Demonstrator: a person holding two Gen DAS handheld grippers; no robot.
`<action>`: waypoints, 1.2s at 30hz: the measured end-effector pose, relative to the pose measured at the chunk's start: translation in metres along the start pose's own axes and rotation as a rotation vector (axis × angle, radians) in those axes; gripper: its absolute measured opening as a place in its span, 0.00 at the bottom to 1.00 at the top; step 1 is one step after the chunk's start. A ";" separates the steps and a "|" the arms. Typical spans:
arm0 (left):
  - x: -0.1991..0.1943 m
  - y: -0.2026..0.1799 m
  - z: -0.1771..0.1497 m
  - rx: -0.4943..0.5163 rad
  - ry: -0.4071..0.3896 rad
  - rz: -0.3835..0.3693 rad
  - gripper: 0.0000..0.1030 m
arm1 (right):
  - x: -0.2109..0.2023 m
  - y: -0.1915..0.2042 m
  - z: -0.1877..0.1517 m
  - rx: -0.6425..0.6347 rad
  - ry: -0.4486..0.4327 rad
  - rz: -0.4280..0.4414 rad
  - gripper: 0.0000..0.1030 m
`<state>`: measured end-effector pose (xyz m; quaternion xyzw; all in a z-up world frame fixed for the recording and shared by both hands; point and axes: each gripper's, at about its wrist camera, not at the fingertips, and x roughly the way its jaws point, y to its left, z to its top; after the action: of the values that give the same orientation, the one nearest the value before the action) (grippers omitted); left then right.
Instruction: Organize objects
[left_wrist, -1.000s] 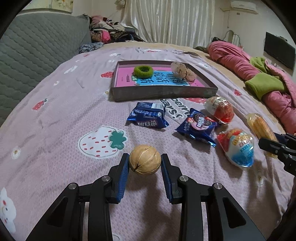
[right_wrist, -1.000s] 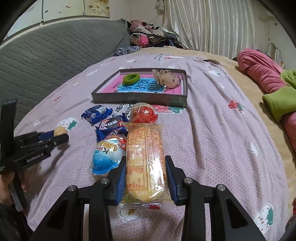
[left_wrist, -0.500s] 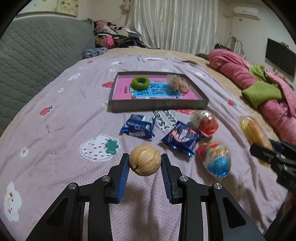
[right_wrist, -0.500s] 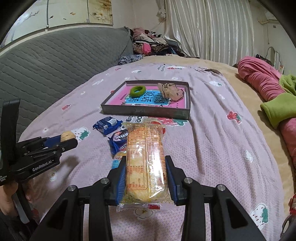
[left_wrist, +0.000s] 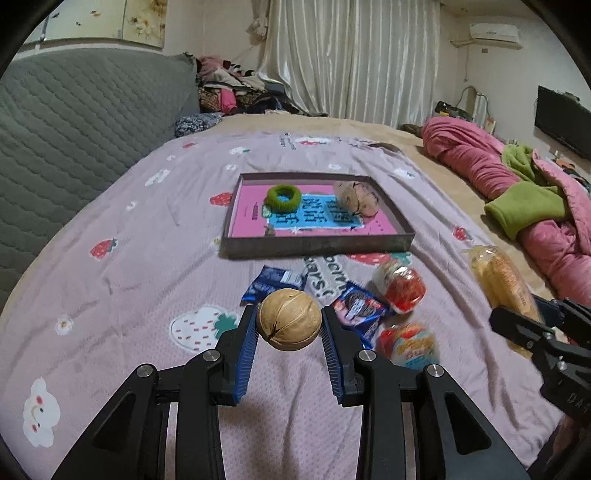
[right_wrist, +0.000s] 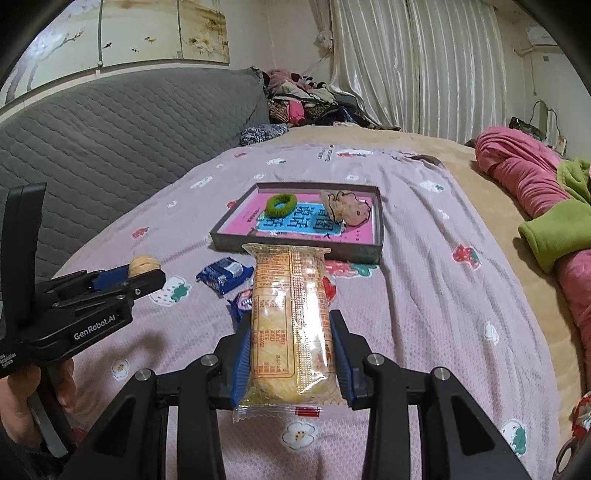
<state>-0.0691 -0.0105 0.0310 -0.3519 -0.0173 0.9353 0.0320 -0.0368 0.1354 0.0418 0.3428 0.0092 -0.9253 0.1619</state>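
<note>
Gripping walnut (left_wrist: 289, 319) and cracker packet (right_wrist: 291, 325), both raised above bedspread (left_wrist: 147, 236).

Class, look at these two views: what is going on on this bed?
A person is tidying snacks with two handheld grippers. The left gripper holds a walnut above the bedsheet; the right gripper holds a yellow wrapped snack pack. The tray ahead holds a green hair tie.

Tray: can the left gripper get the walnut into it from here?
Probably yes. The left gripper holds the walnut lifted above the bedspread, and the tray lies straight ahead, open-topped. Only flat snack packets lie between, low enough to pass over.
</note>
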 end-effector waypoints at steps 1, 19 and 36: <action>-0.001 -0.001 0.003 0.002 -0.005 0.002 0.34 | 0.000 0.000 0.002 -0.001 -0.003 -0.001 0.38; -0.020 -0.020 0.053 0.000 -0.087 -0.003 0.34 | -0.015 0.009 0.053 0.002 -0.095 0.000 0.38; -0.007 -0.022 0.103 -0.005 -0.141 -0.006 0.34 | -0.004 0.003 0.104 -0.010 -0.154 -0.024 0.38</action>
<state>-0.1310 0.0103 0.1139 -0.2853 -0.0227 0.9576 0.0326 -0.0985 0.1202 0.1240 0.2695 0.0055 -0.9508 0.1527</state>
